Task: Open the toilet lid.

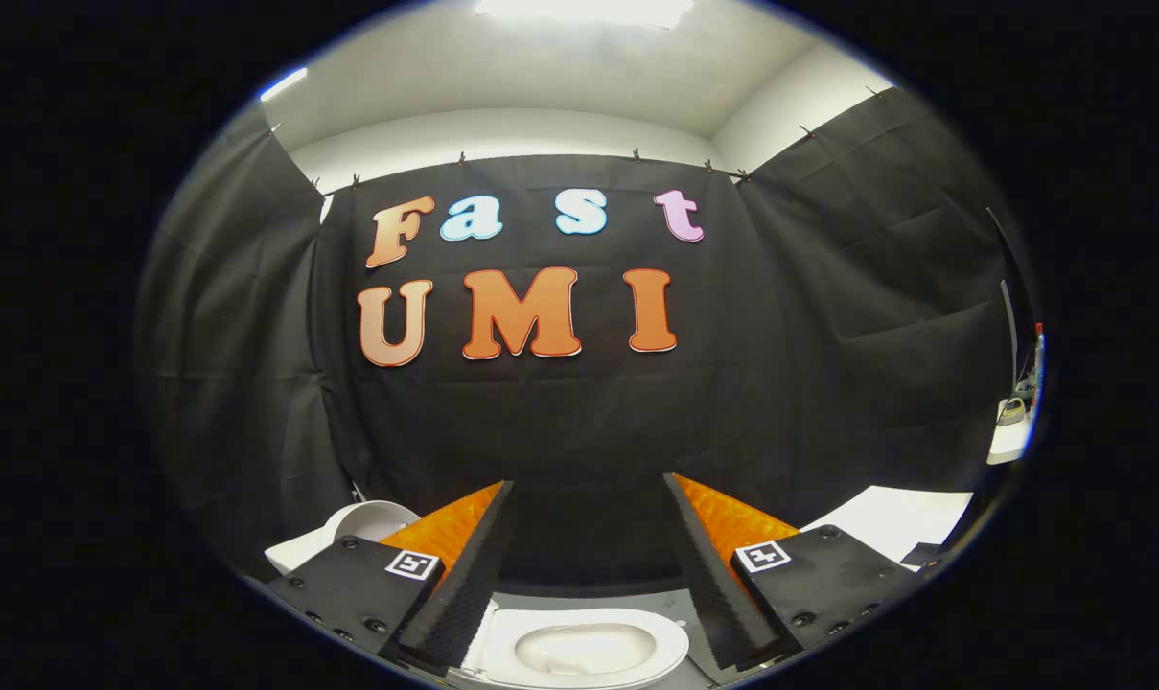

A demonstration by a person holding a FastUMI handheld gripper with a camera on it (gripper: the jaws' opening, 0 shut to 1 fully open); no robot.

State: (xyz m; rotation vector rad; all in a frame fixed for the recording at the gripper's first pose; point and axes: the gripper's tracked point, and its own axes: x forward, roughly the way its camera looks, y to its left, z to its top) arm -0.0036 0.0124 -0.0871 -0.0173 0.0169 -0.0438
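We see the gripper held level, facing the black cloth wall, with its two fingers wide apart and nothing between them.

The toilet sits low down, between the finger bases and close under the gripper. We see a white oval seat ring with the bowl visible inside it. Our reading: the bowl is uncovered, so the lid seems to be up already. We cannot pick out the lid itself; the dark band just beyond the seat may be it, or only cloth.

Off to the left, past the left finger, there is a white rounded object we cannot identify. A white surface lies to the right.

Judgement: task looks done or nearly so. What remains is only to back the gripper clear.
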